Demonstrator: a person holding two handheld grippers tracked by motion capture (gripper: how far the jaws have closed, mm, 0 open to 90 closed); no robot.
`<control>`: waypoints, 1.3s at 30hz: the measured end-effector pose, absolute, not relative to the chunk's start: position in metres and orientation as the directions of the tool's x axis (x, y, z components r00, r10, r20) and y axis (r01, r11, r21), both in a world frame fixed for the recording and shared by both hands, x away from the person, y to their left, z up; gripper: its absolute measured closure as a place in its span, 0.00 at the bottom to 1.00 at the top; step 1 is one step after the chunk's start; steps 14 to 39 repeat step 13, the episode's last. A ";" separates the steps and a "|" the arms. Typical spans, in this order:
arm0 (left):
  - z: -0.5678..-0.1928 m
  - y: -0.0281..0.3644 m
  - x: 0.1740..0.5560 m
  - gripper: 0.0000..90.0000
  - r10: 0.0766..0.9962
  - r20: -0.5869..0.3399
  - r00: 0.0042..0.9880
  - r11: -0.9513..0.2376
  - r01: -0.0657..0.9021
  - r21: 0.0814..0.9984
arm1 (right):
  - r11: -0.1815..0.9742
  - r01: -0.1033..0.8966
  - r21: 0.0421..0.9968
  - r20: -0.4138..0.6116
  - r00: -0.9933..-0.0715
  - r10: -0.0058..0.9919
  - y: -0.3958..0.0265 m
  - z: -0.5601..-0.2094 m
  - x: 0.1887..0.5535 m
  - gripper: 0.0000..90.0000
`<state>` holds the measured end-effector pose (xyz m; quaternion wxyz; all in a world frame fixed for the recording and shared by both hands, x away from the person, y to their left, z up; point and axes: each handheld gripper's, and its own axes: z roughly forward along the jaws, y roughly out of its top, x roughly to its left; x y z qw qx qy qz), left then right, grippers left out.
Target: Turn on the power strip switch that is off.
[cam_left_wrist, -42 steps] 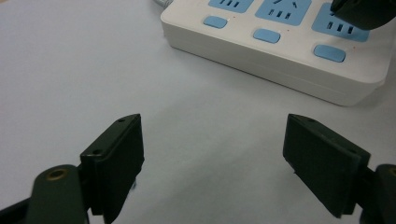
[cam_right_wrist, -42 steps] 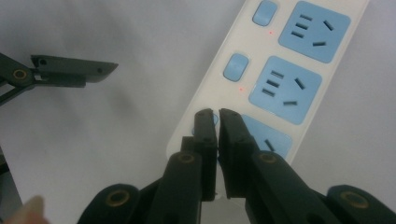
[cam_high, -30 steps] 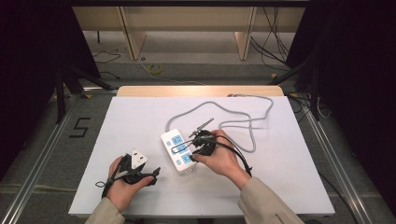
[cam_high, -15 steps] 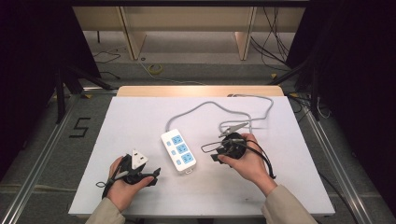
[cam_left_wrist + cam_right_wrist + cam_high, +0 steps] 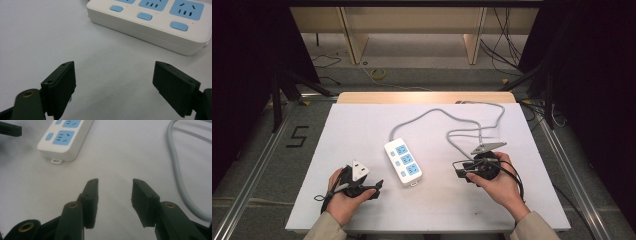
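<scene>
My right gripper (image 5: 460, 171) has come away from the power strip (image 5: 403, 161), where it sat a second ago, and now rests well off to the strip's right on the bare white table (image 5: 362, 125); its jaws have just been opening, and in the right gripper view (image 5: 114, 195) they stand apart with nothing between them, only table surface under them. My left gripper (image 5: 374, 187) has stayed where it was at the near left of the table, its jaws spread wide in the left gripper view (image 5: 113, 82) and empty, with the white plate on its top showing in the high view. Just beyond both pairs of jaws lies the power strip, flat on the table near its middle, between my two hands and touching neither; its blue sockets (image 5: 186, 10) face up, and the small hanging tab (image 5: 56, 160) at its near end points back toward me. Farther out, the strip's grey cable (image 5: 432, 114) leaves its far end, arcs toward the back edge of the table, then loops down again to the right, passing close by my right hand (image 5: 497, 182).
</scene>
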<state>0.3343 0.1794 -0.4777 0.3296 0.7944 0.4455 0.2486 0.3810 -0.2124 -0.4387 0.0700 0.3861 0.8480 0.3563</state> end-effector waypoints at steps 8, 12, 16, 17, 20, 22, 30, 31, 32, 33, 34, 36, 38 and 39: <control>-0.477 0.179 0.335 0.21 0.871 0.103 0.480 -0.389 0.546 0.742 | 0.401 0.603 0.690 0.162 -0.669 0.726 -0.230 -0.442 0.372 0.62; -0.478 0.180 0.335 0.21 0.872 0.100 0.480 -0.387 0.548 0.741 | 0.397 0.599 0.696 0.161 -0.669 0.726 -0.231 -0.442 0.370 0.61; -0.479 0.180 0.336 0.21 0.873 0.099 0.478 -0.384 0.548 0.743 | 0.395 0.598 0.698 0.161 -0.669 0.726 -0.232 -0.442 0.370 0.61; -0.479 0.180 0.336 0.21 0.873 0.099 0.478 -0.384 0.548 0.743 | 0.395 0.598 0.698 0.161 -0.669 0.726 -0.232 -0.442 0.370 0.61; -0.479 0.180 0.336 0.21 0.873 0.099 0.478 -0.384 0.548 0.743 | 0.395 0.598 0.698 0.161 -0.669 0.726 -0.232 -0.442 0.370 0.61; -0.479 0.180 0.336 0.21 0.873 0.099 0.478 -0.384 0.548 0.743 | 0.395 0.598 0.698 0.161 -0.669 0.726 -0.232 -0.442 0.370 0.61; -0.479 0.180 0.336 0.21 0.873 0.099 0.478 -0.384 0.548 0.743 | 0.395 0.598 0.698 0.161 -0.669 0.726 -0.232 -0.442 0.370 0.61; -0.479 0.180 0.336 0.21 0.873 0.099 0.478 -0.384 0.548 0.743 | 0.395 0.598 0.698 0.161 -0.669 0.726 -0.232 -0.442 0.370 0.61; -0.479 0.180 0.336 0.21 0.873 0.099 0.478 -0.384 0.548 0.743 | 0.395 0.598 0.698 0.161 -0.669 0.726 -0.232 -0.442 0.370 0.61; -0.479 0.180 0.336 0.21 0.873 0.099 0.478 -0.384 0.548 0.743 | 0.395 0.598 0.698 0.161 -0.669 0.726 -0.232 -0.442 0.370 0.61; -0.479 0.180 0.336 0.21 0.873 0.099 0.478 -0.384 0.548 0.743 | 0.395 0.598 0.698 0.161 -0.669 0.726 -0.232 -0.442 0.370 0.61; -0.479 0.180 0.336 0.21 0.873 0.099 0.478 -0.384 0.548 0.743 | 0.395 0.598 0.698 0.161 -0.669 0.726 -0.232 -0.442 0.370 0.61; -0.479 0.180 0.336 0.21 0.873 0.099 0.478 -0.384 0.548 0.743 | 0.395 0.598 0.698 0.161 -0.669 0.726 -0.232 -0.442 0.370 0.61; -0.479 0.180 0.336 0.21 0.873 0.099 0.478 -0.384 0.548 0.743 | 0.395 0.598 0.698 0.161 -0.669 0.726 -0.232 -0.442 0.370 0.61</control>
